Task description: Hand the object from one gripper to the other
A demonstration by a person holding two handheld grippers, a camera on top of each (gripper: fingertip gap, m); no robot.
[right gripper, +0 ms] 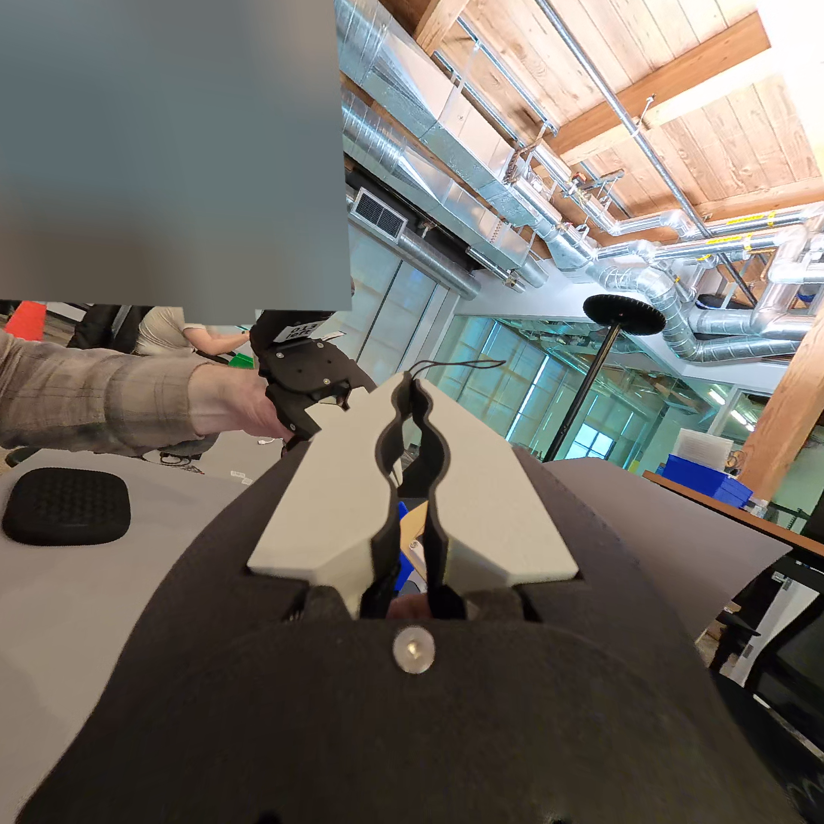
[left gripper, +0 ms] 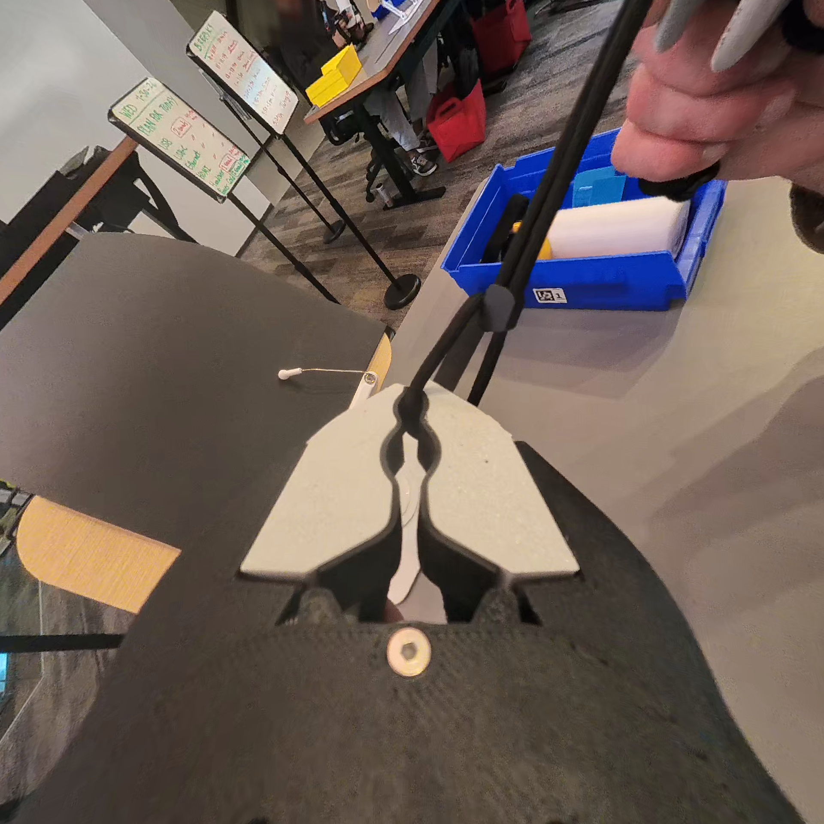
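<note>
A black elastic cord point(left gripper: 548, 178) with a grey toggle point(left gripper: 499, 307) runs taut from the centre to the top right of the left wrist view. My left gripper point(left gripper: 412, 410) is shut on its lower end, pinched at the fingertips. The cord's upper end leads to my right gripper point(left gripper: 713, 31), held by a hand point(left gripper: 695, 111). In the right wrist view my right gripper point(right gripper: 412, 383) has its jaws together, and a thin black cord loop point(right gripper: 463, 365) sticks out past the tips. The left gripper's black body point(right gripper: 307, 374) is just to the left, its tips hidden.
A blue bin point(left gripper: 579, 276) holding a white roll stands on the light table point(left gripper: 669, 446). A dark table point(left gripper: 156, 356) with a small white-tipped wire point(left gripper: 285, 373) lies to the left. Two whiteboards stand behind. A black pad point(right gripper: 67, 506) lies on the table. Spacing between my two grippers at the tips: around 15 cm.
</note>
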